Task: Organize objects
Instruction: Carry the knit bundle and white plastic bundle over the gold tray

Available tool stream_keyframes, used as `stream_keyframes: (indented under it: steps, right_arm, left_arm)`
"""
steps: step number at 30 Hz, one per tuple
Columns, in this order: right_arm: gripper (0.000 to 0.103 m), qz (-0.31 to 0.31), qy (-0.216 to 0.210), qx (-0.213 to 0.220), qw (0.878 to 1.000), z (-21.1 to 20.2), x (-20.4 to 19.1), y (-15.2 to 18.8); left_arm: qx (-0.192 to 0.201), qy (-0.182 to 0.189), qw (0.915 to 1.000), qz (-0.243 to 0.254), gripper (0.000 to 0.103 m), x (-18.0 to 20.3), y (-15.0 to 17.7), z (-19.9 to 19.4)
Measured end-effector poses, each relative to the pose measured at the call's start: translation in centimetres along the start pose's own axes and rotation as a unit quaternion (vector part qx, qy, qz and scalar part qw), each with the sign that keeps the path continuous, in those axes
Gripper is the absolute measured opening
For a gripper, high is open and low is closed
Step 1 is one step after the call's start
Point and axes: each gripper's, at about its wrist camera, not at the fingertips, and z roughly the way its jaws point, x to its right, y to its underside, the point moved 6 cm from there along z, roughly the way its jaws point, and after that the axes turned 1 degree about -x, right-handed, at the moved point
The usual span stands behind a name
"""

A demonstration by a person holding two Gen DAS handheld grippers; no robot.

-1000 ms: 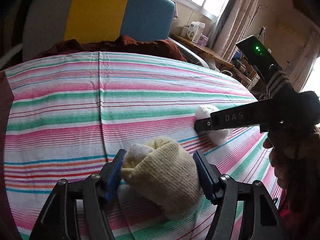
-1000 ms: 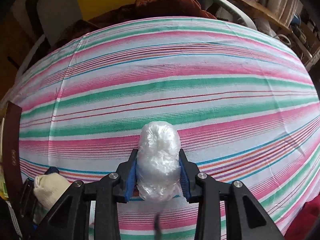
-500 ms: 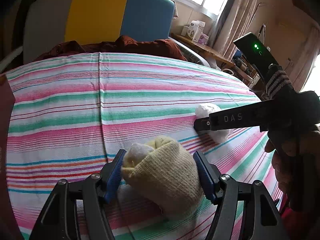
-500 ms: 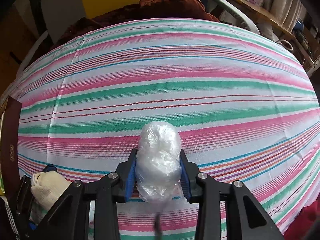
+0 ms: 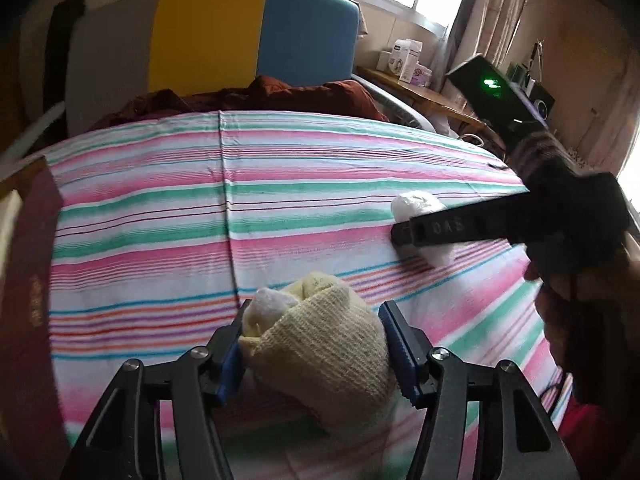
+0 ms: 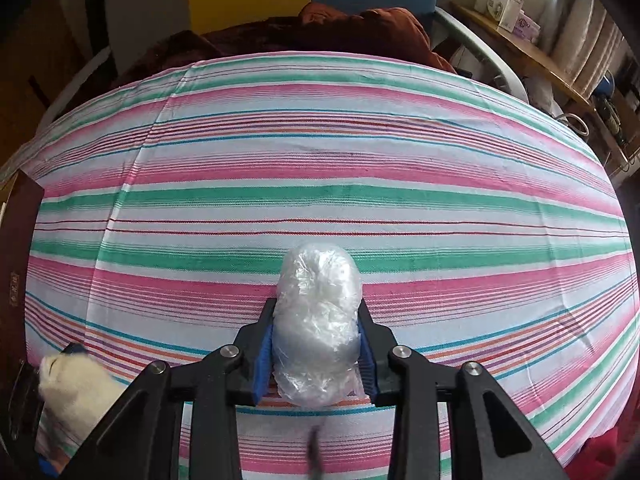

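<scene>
Striped sheet (image 6: 360, 200): pink, green and white bands, spread flat, bearing all items below. Left gripper (image 5: 316, 344): near edge, angled down at the sheet; jaws have just been closing on the sock bundle (image 5: 320, 352), a cream knit roll with a white piece showing at its far end; both blue pads now touch its sides, jaws at a middling width. The bundle rests on the sheet between the jaws. Right gripper (image 6: 318, 340): pointed steeply down, jaws narrow and clamped on the plastic wad (image 6: 318, 320), a clear crinkled lump whose far end sticks out past the fingertips over a pink band. From the left camera the wad lies at the right of the sheet, far of the bundle and well apart from it. Brown blanket (image 5: 280, 96): heaped at the far edge. Headboard (image 5: 212, 36): grey, yellow and blue panels behind. Shelf (image 5: 420, 92): far right, holding small boxes.
</scene>
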Motion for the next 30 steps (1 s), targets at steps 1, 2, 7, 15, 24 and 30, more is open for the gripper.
stream_keyframes:
  steps: [1, 2, 7, 15, 24, 30]
  right_arm:
    - [0.035, -0.001, 0.001, 0.0, 1.0, 0.0, 0.1, 0.0]
    - [0.035, -0.003, 0.002, 0.0, 1.0, -0.3, 0.5, 0.4]
    - [0.035, -0.008, 0.003, 0.0, 1.0, 1.2, -1.7, -0.8]
    - [0.035, -0.025, 0.008, 0.011, 1.0, 1.3, -2.3, -0.7]
    - [0.035, -0.06, 0.032, 0.018, 0.998, 1.2, -4.1, -0.4]
    - [0.035, -0.055, 0.044, 0.013, 0.997, 1.0, -4.4, -0.4]
  left_arm:
    - [-0.001, -0.004, 1.0, 0.001, 0.061, 0.0, 0.2, -0.4]
    - [-0.001, -0.009, 1.0, 0.002, 0.061, 0.0, 0.3, -0.9]
    - [0.034, -0.017, 0.9992, 0.013, 0.061, 0.1, -0.2, -4.8]
    - [0.089, -0.059, 0.9941, 0.023, 0.061, -2.1, -1.2, -11.8]
    - [0.107, -0.12, 0.9868, -0.017, 0.062, -8.2, 0.0, -16.9]
    - [0.118, -0.154, 0.9802, -0.039, 0.062, -11.9, 1.0, -19.4]
